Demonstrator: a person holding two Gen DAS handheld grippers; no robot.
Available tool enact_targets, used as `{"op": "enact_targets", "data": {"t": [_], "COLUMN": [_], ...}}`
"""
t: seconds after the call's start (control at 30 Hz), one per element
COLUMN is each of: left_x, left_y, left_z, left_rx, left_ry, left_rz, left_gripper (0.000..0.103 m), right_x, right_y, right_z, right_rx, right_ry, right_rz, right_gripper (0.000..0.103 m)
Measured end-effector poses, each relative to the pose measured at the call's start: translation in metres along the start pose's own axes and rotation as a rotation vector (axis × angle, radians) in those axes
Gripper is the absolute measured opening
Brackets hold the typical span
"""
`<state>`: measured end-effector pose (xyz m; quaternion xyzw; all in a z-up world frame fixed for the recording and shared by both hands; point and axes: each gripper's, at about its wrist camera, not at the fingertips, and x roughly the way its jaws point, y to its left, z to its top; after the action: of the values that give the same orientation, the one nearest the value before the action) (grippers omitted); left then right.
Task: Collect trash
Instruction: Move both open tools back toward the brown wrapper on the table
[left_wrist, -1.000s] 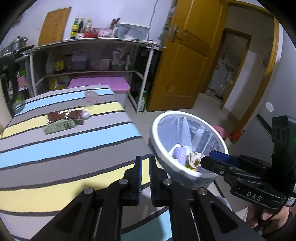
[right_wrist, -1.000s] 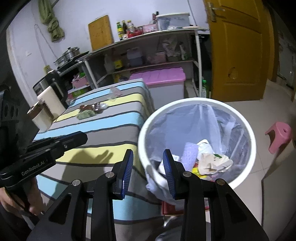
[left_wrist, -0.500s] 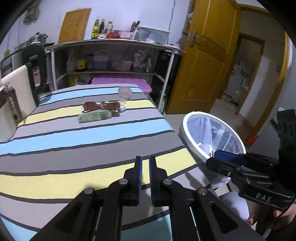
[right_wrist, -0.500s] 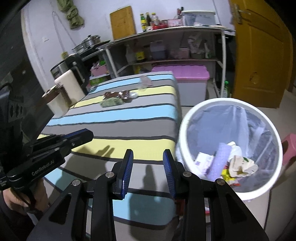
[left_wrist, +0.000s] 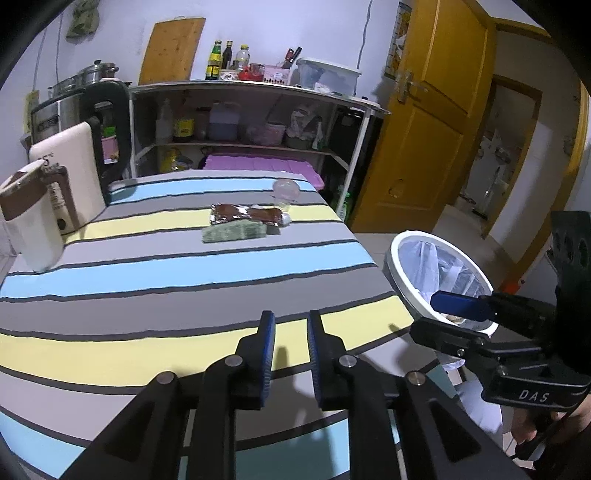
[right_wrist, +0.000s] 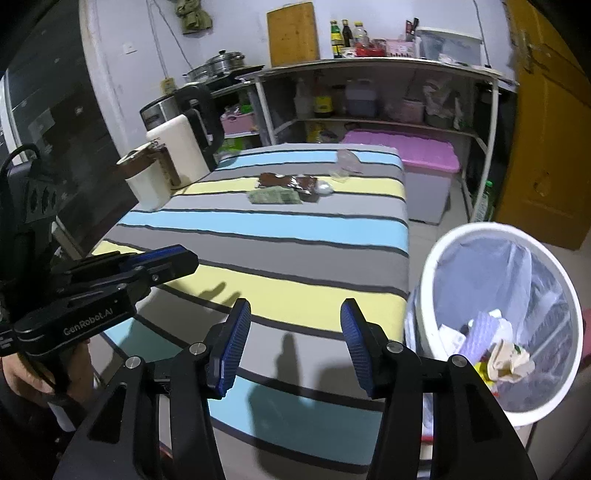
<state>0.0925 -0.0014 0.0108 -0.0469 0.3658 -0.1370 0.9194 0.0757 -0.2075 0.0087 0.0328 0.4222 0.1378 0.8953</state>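
While wrappers lay far across the table from the bin | left gripper, right gripper: jaws just widened, empty | we risked overreaching, nudging trash off.

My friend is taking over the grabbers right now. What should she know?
Left tongs: open a little, empty, jaws just opening.
Right tongs: wide open, empty, jaws just opening.
Bin: beside the table, some trash already inside.
Left to collect, at the table's far end: brown wrapper, green packet, clear plastic cup.
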Motion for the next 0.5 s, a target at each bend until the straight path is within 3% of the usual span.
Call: {"op": "enact_targets", "data": {"t": [0.5], "left_x": [-0.001], "left_y": [0.052], "left_z": [0.026], "left_rx": [-0.071], "left_ry": [-0.031], "left_rz": [0.059], "left_gripper": [0.018], "right_x": [0.032], "right_y": [0.013], "right_z": [0.044], "right_rx": [-0.069], "right_ry": [0.004], "right_rz": [0.001], "right_gripper": [0.051]}}
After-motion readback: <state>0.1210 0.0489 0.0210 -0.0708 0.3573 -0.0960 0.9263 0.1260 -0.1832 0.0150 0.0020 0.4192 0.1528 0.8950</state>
